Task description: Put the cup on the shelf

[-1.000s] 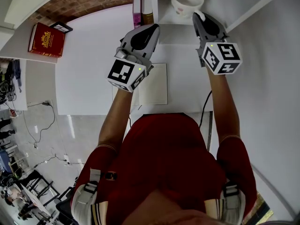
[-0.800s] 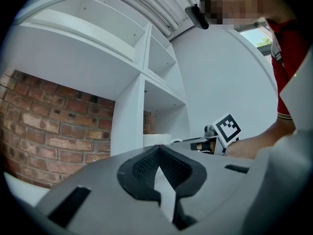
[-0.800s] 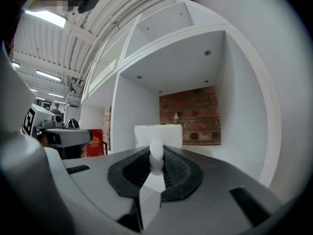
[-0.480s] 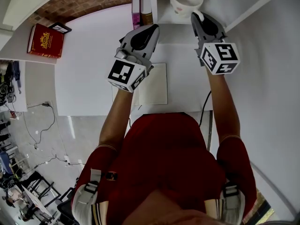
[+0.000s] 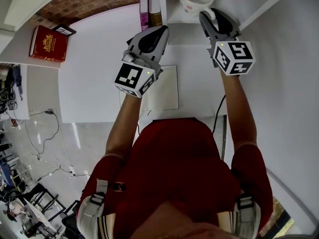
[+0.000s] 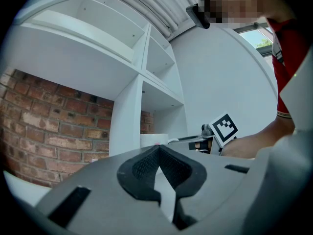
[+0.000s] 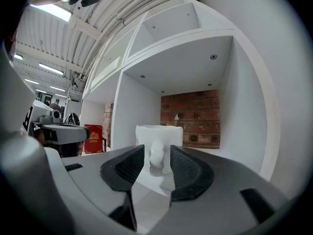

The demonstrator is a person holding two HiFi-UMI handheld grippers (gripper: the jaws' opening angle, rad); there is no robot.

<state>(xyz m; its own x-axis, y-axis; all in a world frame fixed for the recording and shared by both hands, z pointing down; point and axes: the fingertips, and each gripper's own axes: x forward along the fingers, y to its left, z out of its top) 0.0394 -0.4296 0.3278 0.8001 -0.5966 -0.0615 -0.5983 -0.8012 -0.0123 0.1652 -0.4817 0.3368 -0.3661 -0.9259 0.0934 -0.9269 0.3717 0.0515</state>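
The cup (image 7: 159, 153) stands upright on the floor of the shelf (image 7: 234, 97) compartment, its handle facing the right gripper (image 7: 157, 168). That gripper's jaws stand apart on either side of the handle and seem to clear it, though the gaps are narrow. The placing looks done. The right gripper should draw straight back along the handle's line, jaws kept wide, so no pad hooks the handle and drags the cup. The left gripper (image 6: 157, 153) hangs above the counter (image 5: 94, 63), jaws clenched on nothing.
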